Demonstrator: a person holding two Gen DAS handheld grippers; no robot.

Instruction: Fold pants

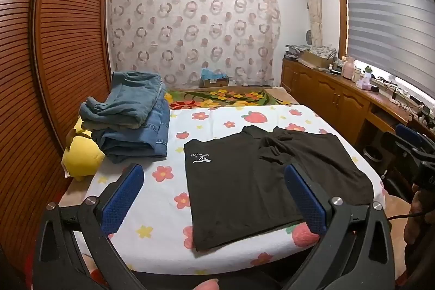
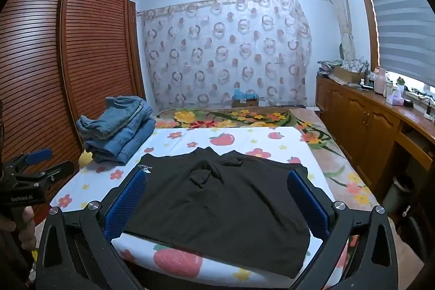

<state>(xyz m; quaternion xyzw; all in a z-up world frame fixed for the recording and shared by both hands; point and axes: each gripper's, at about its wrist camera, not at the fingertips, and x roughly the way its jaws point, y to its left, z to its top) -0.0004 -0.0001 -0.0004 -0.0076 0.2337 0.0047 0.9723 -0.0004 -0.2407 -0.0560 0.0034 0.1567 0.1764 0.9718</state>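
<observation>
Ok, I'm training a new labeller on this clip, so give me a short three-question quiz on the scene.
1. True or false: the left hand-held gripper is shut on the black pants.
2. What lies on the bed sheet to the left of the black pants? A) folded jeans B) a towel C) a book
3. The logo on the black pants is coloured ____.

Key: 1 false; 2 A; 3 white.

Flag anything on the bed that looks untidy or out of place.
The black shorts lie flat except at the far middle, where the fabric is bunched and wrinkled. The top pair on the denim stack sits crooked, its end crumpled. Nothing is spilled or damaged.
</observation>
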